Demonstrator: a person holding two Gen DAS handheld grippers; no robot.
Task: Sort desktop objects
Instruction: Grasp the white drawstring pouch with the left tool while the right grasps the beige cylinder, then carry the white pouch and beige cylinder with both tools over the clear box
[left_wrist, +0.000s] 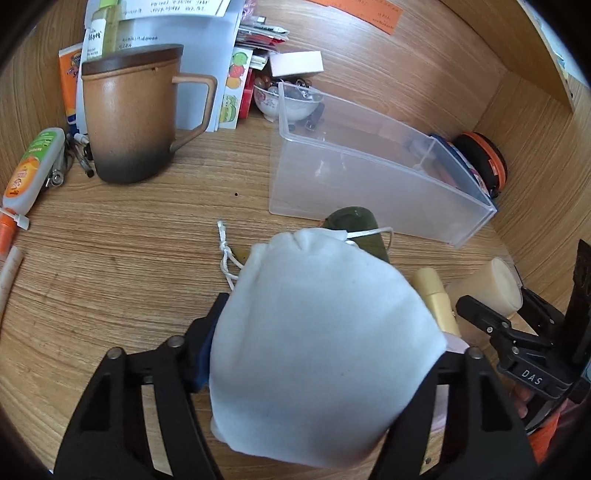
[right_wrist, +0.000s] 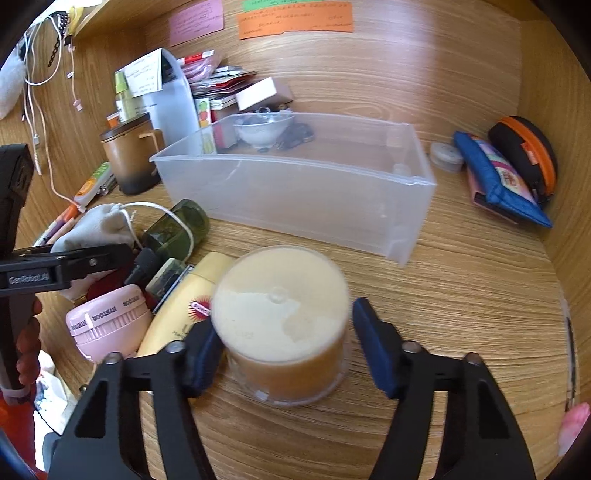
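Observation:
My left gripper (left_wrist: 317, 343) is shut on a white drawstring pouch (left_wrist: 317, 339), which fills the space between its fingers; the pouch also shows in the right wrist view (right_wrist: 96, 229). My right gripper (right_wrist: 288, 350) is open, its blue pads on either side of a round clear jar of cream-coloured stuff (right_wrist: 284, 317), the left pad close to it, the right pad apart. The jar also shows in the left wrist view (left_wrist: 487, 291). A clear plastic bin (right_wrist: 295, 184) stands empty behind the jar; it also shows in the left wrist view (left_wrist: 369, 173).
Beside the jar lie a yellow tube (right_wrist: 181, 310), a pink round case (right_wrist: 110, 321) and a dark green bottle (right_wrist: 177, 229). A brown lidded mug (left_wrist: 133, 118), papers and a small bowl (left_wrist: 273, 99) stand at the back. A blue pouch (right_wrist: 498, 177) and an orange-trimmed black case (right_wrist: 524, 155) lie right.

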